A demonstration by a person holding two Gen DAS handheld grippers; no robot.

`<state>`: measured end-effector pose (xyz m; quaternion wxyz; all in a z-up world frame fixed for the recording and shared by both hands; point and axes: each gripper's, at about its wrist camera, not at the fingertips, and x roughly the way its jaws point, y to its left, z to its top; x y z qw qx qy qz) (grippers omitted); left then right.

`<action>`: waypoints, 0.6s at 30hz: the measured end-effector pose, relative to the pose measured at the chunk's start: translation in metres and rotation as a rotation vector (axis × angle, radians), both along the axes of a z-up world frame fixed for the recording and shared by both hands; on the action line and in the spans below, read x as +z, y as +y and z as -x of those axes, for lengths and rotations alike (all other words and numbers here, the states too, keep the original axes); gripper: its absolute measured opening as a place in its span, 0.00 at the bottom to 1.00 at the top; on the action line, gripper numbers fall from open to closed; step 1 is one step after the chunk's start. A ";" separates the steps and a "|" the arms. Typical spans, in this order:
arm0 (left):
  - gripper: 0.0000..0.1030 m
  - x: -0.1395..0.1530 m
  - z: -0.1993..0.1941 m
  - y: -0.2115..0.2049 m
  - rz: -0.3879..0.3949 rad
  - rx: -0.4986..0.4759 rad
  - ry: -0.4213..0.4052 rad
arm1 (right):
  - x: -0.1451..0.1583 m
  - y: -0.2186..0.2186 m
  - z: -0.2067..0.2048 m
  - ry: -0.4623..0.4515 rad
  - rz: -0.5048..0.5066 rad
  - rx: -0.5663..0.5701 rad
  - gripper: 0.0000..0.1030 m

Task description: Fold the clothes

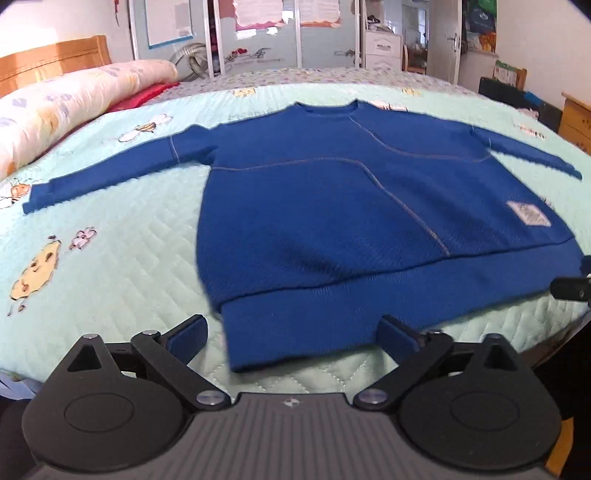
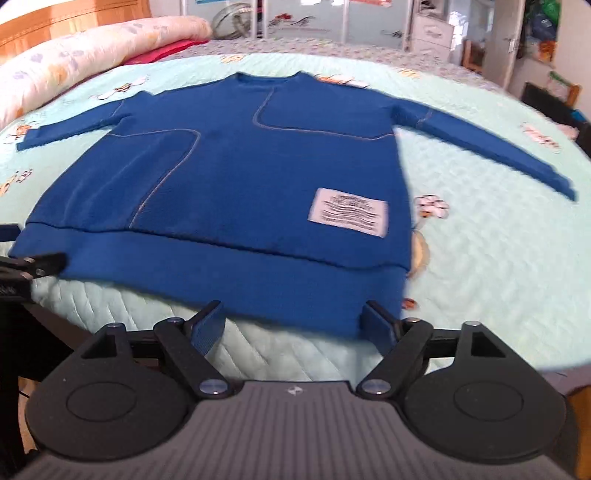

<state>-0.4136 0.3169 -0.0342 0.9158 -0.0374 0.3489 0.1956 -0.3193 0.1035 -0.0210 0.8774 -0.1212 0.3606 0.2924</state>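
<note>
A blue long-sleeved sweater (image 1: 351,206) lies flat on the bed, front up, sleeves spread out, hem toward me, with a white label (image 1: 528,213) near its right hem. It also shows in the right wrist view (image 2: 236,192) with the label (image 2: 349,211). My left gripper (image 1: 295,338) is open and empty, hovering at the hem's left corner. My right gripper (image 2: 293,319) is open and empty, at the hem's right corner. The right gripper's tip shows at the right edge of the left wrist view (image 1: 570,288), and the left gripper's tip at the left edge of the right wrist view (image 2: 33,264).
The bed carries a pale green quilted cover (image 1: 122,266) with bee and flower prints. A rolled floral duvet (image 1: 62,107) and a red cloth (image 1: 147,94) lie at the head on the left. A wardrobe (image 1: 258,33), a door and wooden furniture (image 1: 576,118) stand beyond.
</note>
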 end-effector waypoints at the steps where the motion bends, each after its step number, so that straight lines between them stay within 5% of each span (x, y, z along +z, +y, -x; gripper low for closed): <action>1: 0.96 0.004 -0.003 -0.005 -0.029 -0.019 -0.029 | 0.006 0.001 0.006 -0.017 -0.023 0.007 0.76; 3: 0.97 0.009 -0.011 -0.017 -0.085 -0.055 -0.067 | 0.016 0.012 0.013 -0.058 -0.077 0.048 0.77; 6: 0.99 -0.008 -0.042 -0.018 -0.137 -0.078 0.030 | 0.008 0.041 0.004 -0.085 -0.085 0.092 0.79; 9: 0.99 -0.012 -0.029 -0.004 -0.064 -0.048 0.014 | -0.016 0.045 -0.011 -0.004 0.006 0.063 0.79; 13: 0.99 -0.007 -0.012 0.014 0.008 0.013 0.011 | -0.012 0.013 -0.003 0.007 0.029 0.059 0.79; 18: 0.98 0.011 -0.037 0.005 -0.011 -0.007 0.005 | 0.009 0.023 0.003 -0.035 -0.065 0.050 0.78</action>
